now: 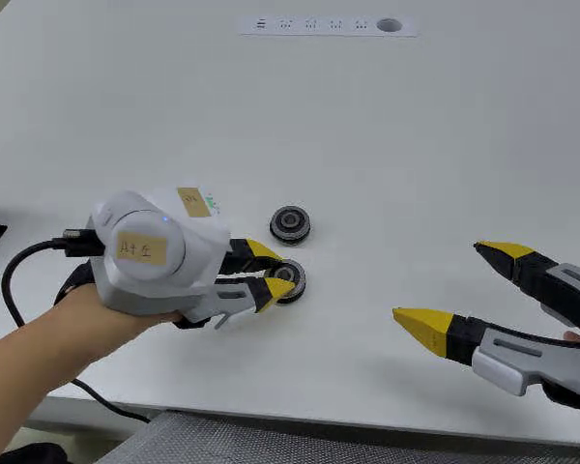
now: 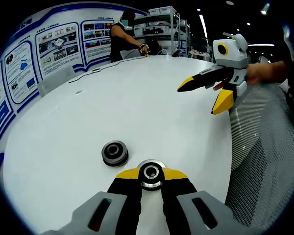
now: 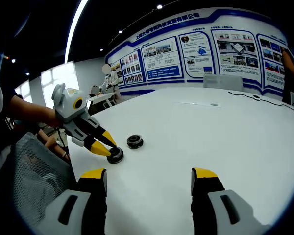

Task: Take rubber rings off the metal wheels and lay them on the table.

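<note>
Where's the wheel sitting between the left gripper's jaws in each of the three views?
Head view: gripped wheel left of centre, between the left gripper's yellow tips.
Left gripper view: bottom centre, between its own jaws.
Right gripper view: left of centre, at the left gripper's tips.
Shared landmark: the free wheel lying close beside it.

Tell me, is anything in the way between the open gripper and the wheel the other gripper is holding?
No. Bare table lies between the right gripper and the held wheel. The left gripper clamps that wheel from the other side; the second wheel sits farther back, off the path.
</note>
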`<state>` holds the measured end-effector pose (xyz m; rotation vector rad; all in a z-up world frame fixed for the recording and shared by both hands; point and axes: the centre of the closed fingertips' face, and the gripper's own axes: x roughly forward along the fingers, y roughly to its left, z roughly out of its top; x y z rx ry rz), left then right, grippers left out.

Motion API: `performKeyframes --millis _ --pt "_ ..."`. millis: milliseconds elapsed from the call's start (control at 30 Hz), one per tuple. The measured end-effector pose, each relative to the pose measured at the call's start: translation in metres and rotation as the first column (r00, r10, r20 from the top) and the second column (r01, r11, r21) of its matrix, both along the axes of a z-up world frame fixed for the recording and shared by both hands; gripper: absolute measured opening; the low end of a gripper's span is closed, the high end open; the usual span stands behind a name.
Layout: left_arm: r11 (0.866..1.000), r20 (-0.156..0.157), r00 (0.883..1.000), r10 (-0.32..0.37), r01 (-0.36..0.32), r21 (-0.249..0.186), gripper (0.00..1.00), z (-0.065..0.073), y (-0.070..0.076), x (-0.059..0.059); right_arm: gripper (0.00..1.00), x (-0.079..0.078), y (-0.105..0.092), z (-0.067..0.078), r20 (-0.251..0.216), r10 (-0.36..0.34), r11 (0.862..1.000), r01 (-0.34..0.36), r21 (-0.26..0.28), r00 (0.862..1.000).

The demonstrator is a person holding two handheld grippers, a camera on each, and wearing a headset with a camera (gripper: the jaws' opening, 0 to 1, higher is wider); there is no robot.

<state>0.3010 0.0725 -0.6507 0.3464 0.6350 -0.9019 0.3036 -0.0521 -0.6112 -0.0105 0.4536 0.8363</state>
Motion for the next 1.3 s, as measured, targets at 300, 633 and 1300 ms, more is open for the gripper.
performKeyframes --millis 300,633,1300 --pt "1.0 -0.012 1.0 -0.013 0.013 0.006 0.15 0.0 0.0 -0.002 0.71 0.0 0.001 0.0 -0.005 0.0 1.0 0.0 0.006 1.0" --pt "0.998 -0.01 0.999 -0.047 0.047 0.043 0.13 0.0 0.0 -0.001 0.71 -0.001 0.004 0.003 -0.007 0.009 1.0 -0.009 0.024 1.0" --pt "0.99 -0.03 0.994 -0.105 0.107 0.087 0.12 -0.002 0.0 0.0 0.63 0.013 0.042 0.022 -0.201 -0.042 0.942 0.106 0.32 0.979"
